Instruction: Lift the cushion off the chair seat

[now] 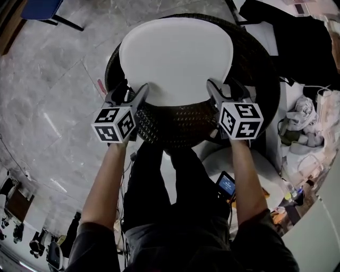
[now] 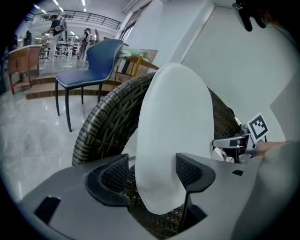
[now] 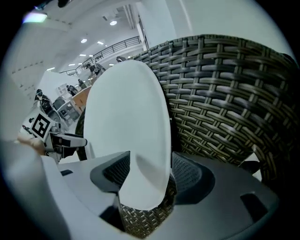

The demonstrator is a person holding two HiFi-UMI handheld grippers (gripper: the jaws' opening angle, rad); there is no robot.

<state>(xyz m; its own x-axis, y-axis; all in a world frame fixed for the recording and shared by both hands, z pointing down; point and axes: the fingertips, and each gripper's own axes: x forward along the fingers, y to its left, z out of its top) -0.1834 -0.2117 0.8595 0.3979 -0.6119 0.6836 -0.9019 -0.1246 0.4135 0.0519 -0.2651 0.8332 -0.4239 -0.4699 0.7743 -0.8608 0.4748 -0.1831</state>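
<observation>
A round white cushion (image 1: 175,58) lies on the seat of a dark wicker tub chair (image 1: 180,125). My left gripper (image 1: 133,91) is at the cushion's near left edge and my right gripper (image 1: 220,87) at its near right edge. In the left gripper view, the cushion (image 2: 176,122) passes between the jaws of the left gripper (image 2: 152,171), with a gap at the left pad. In the right gripper view, the cushion's rim (image 3: 129,122) sits between the spread jaws of the right gripper (image 3: 147,171), above the wicker (image 3: 225,93). Both grippers are open around the rim.
A blue chair (image 1: 42,10) stands on the marble floor (image 1: 48,106) at far left. Dark cloth (image 1: 297,48) lies right of the wicker chair. A small white table (image 1: 255,159) with a phone (image 1: 226,185) is near my right arm. My legs are below the chair.
</observation>
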